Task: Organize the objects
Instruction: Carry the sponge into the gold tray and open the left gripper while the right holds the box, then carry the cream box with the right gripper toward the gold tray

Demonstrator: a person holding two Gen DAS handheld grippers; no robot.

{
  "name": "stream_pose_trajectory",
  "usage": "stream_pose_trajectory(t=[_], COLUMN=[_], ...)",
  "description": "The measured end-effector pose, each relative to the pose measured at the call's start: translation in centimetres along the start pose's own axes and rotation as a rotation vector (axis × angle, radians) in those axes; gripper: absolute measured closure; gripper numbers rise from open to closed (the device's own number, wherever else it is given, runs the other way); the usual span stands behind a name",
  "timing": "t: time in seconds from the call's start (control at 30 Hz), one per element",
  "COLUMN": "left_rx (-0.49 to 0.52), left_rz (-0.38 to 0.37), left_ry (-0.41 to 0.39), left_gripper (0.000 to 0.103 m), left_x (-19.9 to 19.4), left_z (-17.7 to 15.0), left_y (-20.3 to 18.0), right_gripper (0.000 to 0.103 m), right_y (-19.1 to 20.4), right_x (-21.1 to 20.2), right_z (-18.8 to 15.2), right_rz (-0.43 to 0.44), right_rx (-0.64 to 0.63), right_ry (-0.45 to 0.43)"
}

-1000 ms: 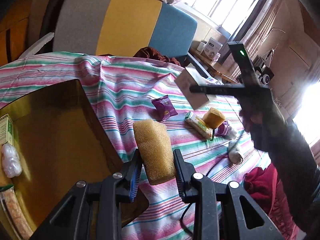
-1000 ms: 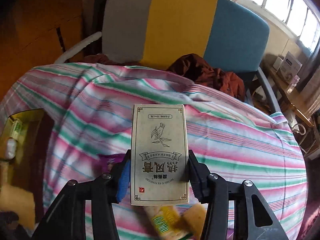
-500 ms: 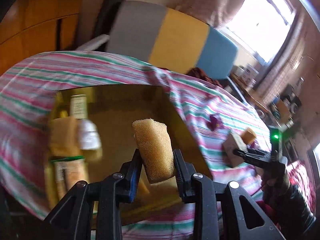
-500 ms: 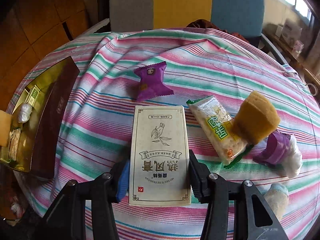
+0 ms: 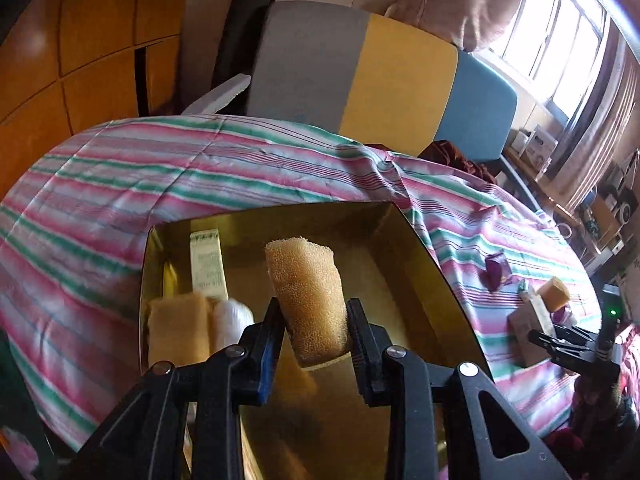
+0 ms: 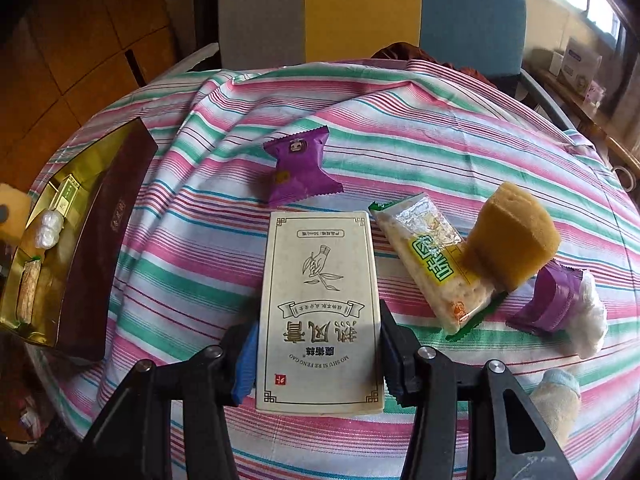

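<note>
My left gripper [image 5: 314, 334] is shut on a yellow sponge [image 5: 308, 296] and holds it over the open gold box [image 5: 424, 276]. The box holds another sponge [image 5: 178, 334], a white wrapped piece [image 5: 230, 322] and a small carton [image 5: 208, 264]. My right gripper [image 6: 318, 354] is shut on a cream printed box [image 6: 320, 308], held just above the striped tablecloth [image 6: 440, 140]. On the cloth lie a purple packet [image 6: 298, 170], a cracker pack [image 6: 432, 258], a sponge [image 6: 510, 236] and a purple-and-white wrapped piece [image 6: 560, 308].
The gold box also shows at the table's left edge in the right wrist view [image 6: 72, 248], beside its dark lid. A grey, yellow and blue chair [image 6: 360, 12] stands behind the table. A pale soft item [image 6: 556, 404] lies near the front right edge.
My left gripper has swung left with the sponge, from over the cloth to over the gold box. My right gripper has lowered the cream box toward the cloth.
</note>
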State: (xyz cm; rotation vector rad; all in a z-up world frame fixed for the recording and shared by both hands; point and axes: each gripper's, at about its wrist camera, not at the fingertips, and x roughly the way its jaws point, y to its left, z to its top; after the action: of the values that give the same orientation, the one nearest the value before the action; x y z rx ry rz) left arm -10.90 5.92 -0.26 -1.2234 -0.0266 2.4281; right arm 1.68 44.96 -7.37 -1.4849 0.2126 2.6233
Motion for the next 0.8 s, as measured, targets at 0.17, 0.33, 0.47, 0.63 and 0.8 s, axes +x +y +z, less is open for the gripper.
stream_pose_trajectory(t=[0.17,0.33,0.47,0.63,0.8], left_rx=[0.003,0.004,0.004,-0.002,0.006], left_rz=[0.040,0.113,0.144,0.183,0.179], left_ry=[0.061,0.151,0.158,0.151,0.127], left_gripper=[0.073,0.072,0.070,0.060,0.044], left_x=[4.2,8.6,9.5,8.8,7.0], left_z=[2.4,3.0,3.1,3.2,2.7], left_y=[1.3,3.0,3.7,4.3,4.2], right_gripper=[0.052,0.052,0.052,0.052,0.051], right_y=[0.2,0.4,0.3,0.5,0.5], right_x=[0.5,0.5,0.5,0.5,0.5], right_z=[0.0,-0.2,-0.2,-0.2,-0.1], right_rz=[-0.005,-0.008,-0.004,-0.003,0.007], right_rx=[-0.006,-0.017,-0.013,-0.016,-0.012], right_ry=[0.020,0.017,0.017,0.015,0.013])
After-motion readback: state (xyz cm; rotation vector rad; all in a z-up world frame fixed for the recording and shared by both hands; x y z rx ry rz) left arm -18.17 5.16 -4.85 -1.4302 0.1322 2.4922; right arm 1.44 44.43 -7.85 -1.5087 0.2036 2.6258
